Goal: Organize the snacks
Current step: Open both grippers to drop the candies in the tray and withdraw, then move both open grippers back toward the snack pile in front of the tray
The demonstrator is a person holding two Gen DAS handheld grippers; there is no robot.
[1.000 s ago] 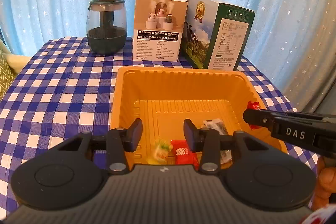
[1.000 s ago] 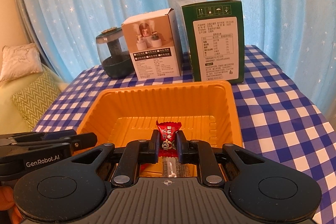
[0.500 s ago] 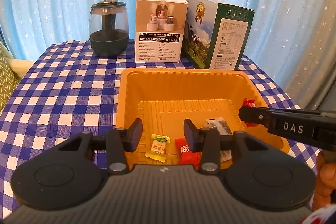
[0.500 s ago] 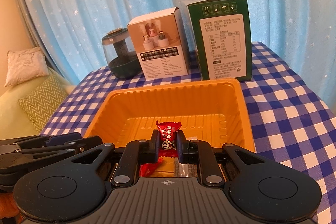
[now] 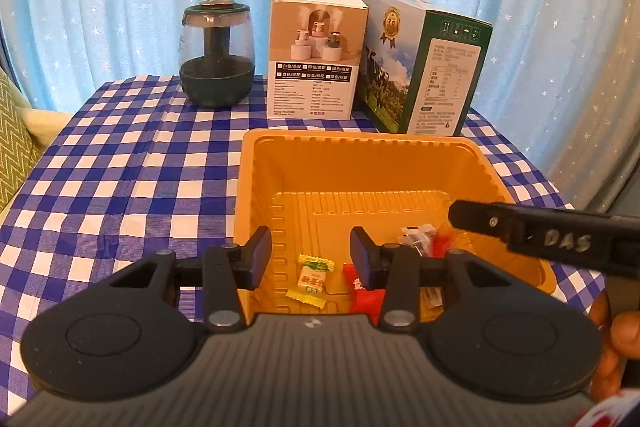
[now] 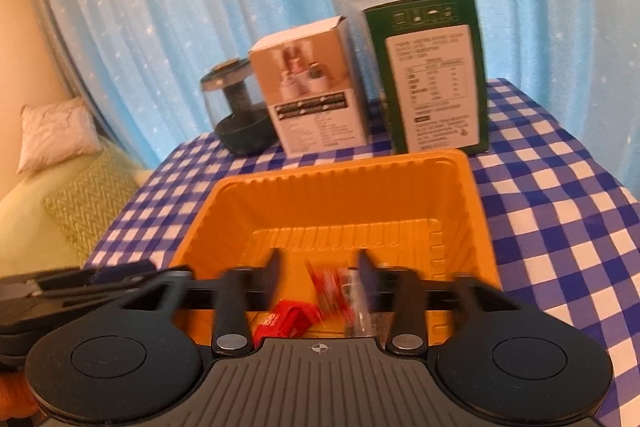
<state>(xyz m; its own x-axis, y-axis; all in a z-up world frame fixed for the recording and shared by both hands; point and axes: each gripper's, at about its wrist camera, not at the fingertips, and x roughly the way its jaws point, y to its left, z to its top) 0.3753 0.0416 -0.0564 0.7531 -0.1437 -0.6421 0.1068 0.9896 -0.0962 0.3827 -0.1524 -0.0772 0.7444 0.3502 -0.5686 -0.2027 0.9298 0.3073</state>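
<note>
Both your grippers hang spread apart over an orange plastic tray (image 5: 360,155) of wrapped candies.

Your left gripper (image 5: 311,255) is wide open with nothing between its fingers, poised over the tray's near wall. Your right gripper (image 6: 318,275) is just as wide and grips nothing; a blurred red candy (image 6: 330,287) sits in the gap between its fingers, and whether it touches them is unclear. On the tray floor near the front wall lie a yellow-and-white candy (image 5: 312,277), a red packet (image 5: 364,291) and a clear-and-black wrapper (image 5: 418,237). The tray rests on a blue checked tablecloth (image 5: 140,167). Along the table's far edge stand a dark humidifier (image 5: 217,53), a white box (image 5: 316,55) and a green carton (image 5: 424,61).
</note>
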